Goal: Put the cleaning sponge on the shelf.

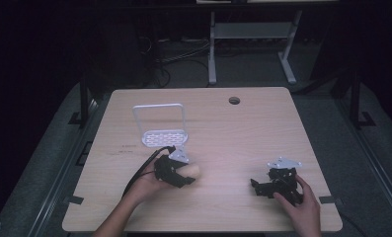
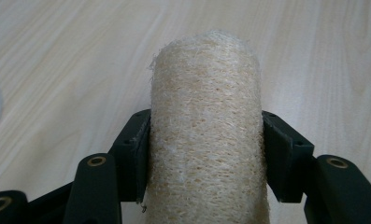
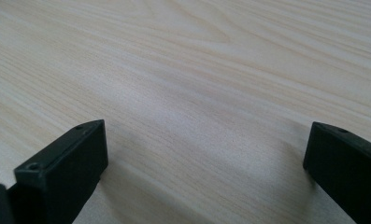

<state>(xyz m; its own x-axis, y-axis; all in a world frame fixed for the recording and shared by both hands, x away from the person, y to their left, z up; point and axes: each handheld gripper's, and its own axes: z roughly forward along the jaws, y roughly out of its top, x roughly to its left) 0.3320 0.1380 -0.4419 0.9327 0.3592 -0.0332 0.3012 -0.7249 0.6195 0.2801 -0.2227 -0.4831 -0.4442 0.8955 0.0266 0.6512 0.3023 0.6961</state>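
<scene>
A beige loofah roll (image 2: 206, 135) lies lengthwise between my left gripper's (image 2: 205, 154) two black jaws, and both pads press against its sides. In the high view the left gripper (image 1: 183, 177) is low over the table's near left, with the loofah's pale end (image 1: 192, 171) poking out to the right. My right gripper (image 1: 260, 187) rests at the near right in a hand. In the right gripper view its jaws (image 3: 206, 163) stand wide apart over bare wood with nothing between them.
A white wire rack (image 1: 162, 123) with a perforated base stands behind the left gripper. A round cable hole (image 1: 234, 100) sits near the table's far edge. White table legs (image 1: 212, 54) stand on the floor beyond.
</scene>
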